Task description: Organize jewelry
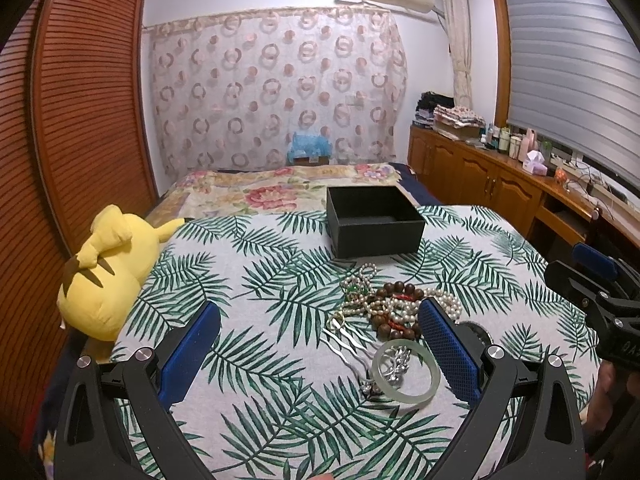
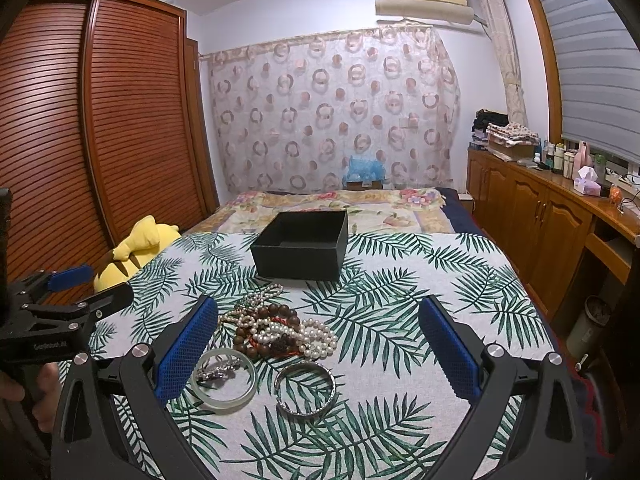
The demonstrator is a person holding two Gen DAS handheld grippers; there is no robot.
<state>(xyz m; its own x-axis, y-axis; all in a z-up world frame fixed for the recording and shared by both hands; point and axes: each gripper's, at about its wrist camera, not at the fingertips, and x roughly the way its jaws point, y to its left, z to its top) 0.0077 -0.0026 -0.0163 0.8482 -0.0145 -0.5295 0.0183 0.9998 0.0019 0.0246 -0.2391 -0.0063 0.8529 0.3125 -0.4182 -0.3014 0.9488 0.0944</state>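
Nothing is sitting in the box [image 2: 300, 248] yet; the jewelry [image 2: 276, 330] is lying heaped on the cloth [image 2: 400, 320] just before it. Both the left gripper [image 1: 320, 344] and right gripper [image 2: 320, 344] are hovering wide open, holding nothing.

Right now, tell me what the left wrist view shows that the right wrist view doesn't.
Only the left wrist view shows the silver hairpin, lying left of the jade bangle. Only the right wrist view shows the silver bangle fully, beside that jade bangle. Both share the empty black box, the bead and pearl pile, the leaf-print cloth and the yellow plush.
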